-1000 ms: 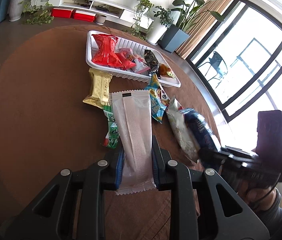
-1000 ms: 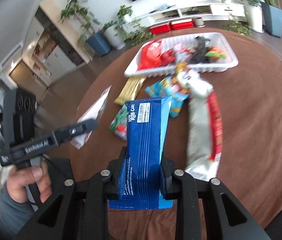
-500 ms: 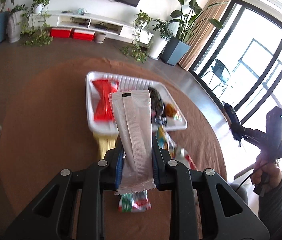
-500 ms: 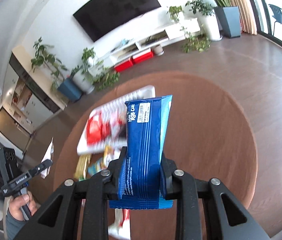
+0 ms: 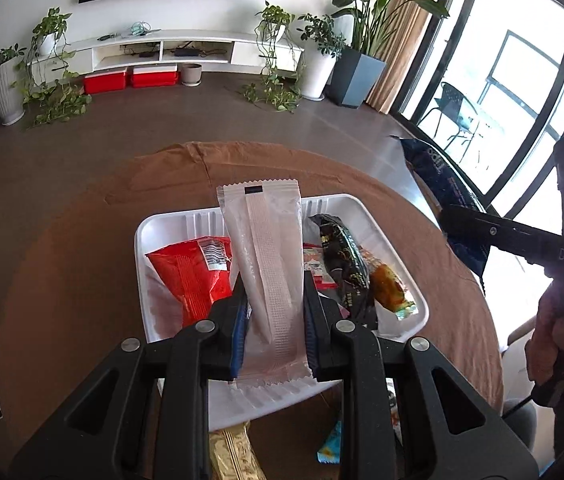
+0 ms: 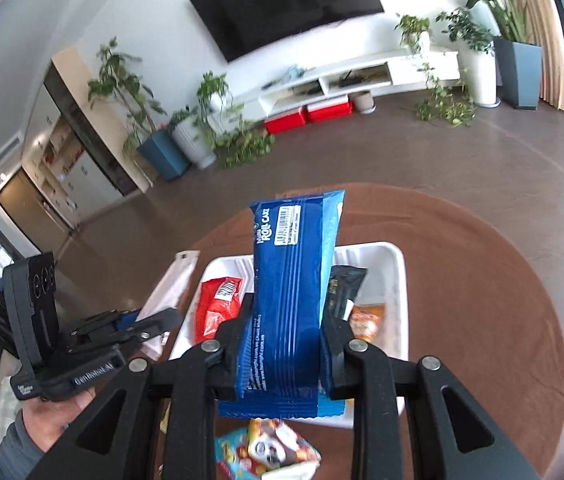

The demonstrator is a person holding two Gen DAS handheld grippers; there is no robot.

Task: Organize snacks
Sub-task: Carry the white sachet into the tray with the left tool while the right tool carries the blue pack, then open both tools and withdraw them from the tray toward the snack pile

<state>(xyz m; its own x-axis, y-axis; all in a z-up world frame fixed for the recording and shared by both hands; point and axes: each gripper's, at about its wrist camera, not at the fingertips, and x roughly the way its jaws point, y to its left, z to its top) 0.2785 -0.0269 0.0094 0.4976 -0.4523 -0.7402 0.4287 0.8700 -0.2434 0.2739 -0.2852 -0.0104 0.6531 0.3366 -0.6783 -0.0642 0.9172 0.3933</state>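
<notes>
My left gripper (image 5: 274, 300) is shut on a white snack packet (image 5: 266, 264) and holds it above the white tray (image 5: 141, 240). My right gripper (image 6: 286, 324) is shut on a blue roll-cake packet (image 6: 294, 280), also raised over the tray (image 6: 398, 280). The tray holds a red packet (image 5: 193, 272), a black packet (image 5: 346, 264) and an orange snack (image 5: 390, 284). The right gripper with its blue packet (image 5: 442, 188) shows at the right of the left wrist view. The left gripper (image 6: 153, 320) with the white packet (image 6: 169, 284) shows at the left of the right wrist view.
The round table has a brown cloth (image 5: 61, 260). A gold packet (image 5: 233, 456) and small colourful packets (image 6: 265, 452) lie on the cloth in front of the tray. The floor, plants and a TV bench (image 5: 185, 48) lie beyond the table.
Both grippers have risen from the table with their packets and moved forward over the tray. The loose snacks now lie below and behind them.
</notes>
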